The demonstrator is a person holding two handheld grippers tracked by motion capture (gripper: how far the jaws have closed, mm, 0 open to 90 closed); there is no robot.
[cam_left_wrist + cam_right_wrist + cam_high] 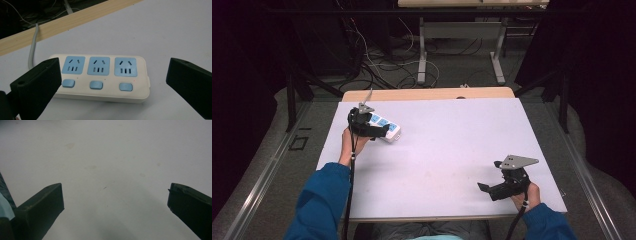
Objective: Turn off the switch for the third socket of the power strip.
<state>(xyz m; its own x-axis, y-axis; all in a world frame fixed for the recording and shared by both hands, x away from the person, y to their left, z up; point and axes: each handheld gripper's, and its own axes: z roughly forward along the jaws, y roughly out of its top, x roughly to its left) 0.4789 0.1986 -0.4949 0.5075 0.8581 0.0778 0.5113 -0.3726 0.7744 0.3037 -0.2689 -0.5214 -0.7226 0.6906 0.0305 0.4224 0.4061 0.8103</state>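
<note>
The left gripper [112, 85] hangs over the far left part of the table [452, 145] with its jaws spread wide, one to either side of a cream power strip [102, 77]. In the left gripper view the strip lies flat between the two black jaws, its three blue sockets and three blue buttons facing up, and a grey cord [32, 47] runs from its far end toward the wooden table edge. The jaws straddle the strip, but whether either one touches its casing cannot be told; they are not closed on it. In the high view the left gripper [379, 131] sits right over the power strip [384, 126]. The right gripper [486, 189] is well apart, near the front right corner, released and wide open above bare tabletop, holding nothing.
</note>
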